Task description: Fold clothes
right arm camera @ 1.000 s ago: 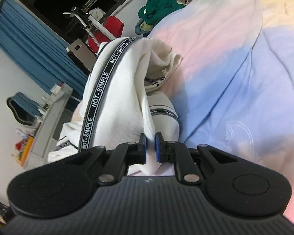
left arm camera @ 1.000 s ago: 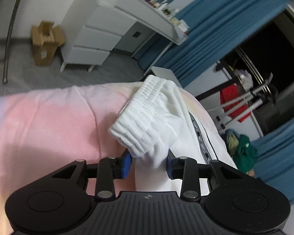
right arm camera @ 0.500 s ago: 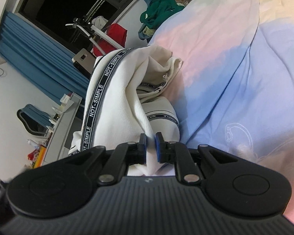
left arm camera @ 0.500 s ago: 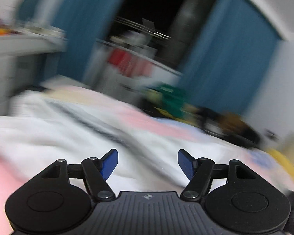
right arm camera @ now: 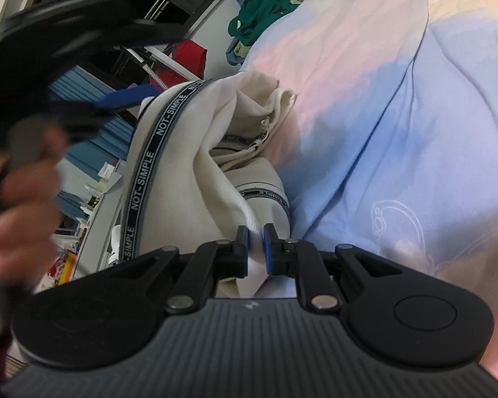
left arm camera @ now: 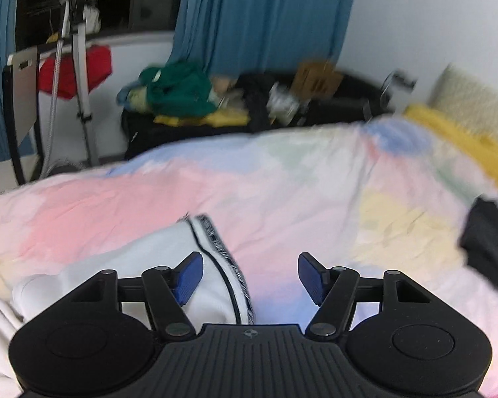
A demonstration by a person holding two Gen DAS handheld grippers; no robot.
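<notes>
Here the white cotton garment with a black lettered stripe (right arm camera: 196,179) runs lengthwise away from the right gripper (right arm camera: 255,242), pinched shut on its near hem, toward the pastel bedspread's (right arm camera: 415,132) far edge, while the left gripper (left arm camera: 249,277), jaws just parted wide and empty, hangs beside the stripe

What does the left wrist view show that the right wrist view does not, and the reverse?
Only the left wrist view: the left hand-held gripper, jaws apart with nothing pressed between the pads, and a yellow blanket at the far right.

Only the right wrist view: the right hand-held gripper shut on the white garment, the words NOT-SIMPLE on its black stripe, and a blurred hand.

Both: the white garment, the pastel bedspread, the green clothes and the blue curtains.
</notes>
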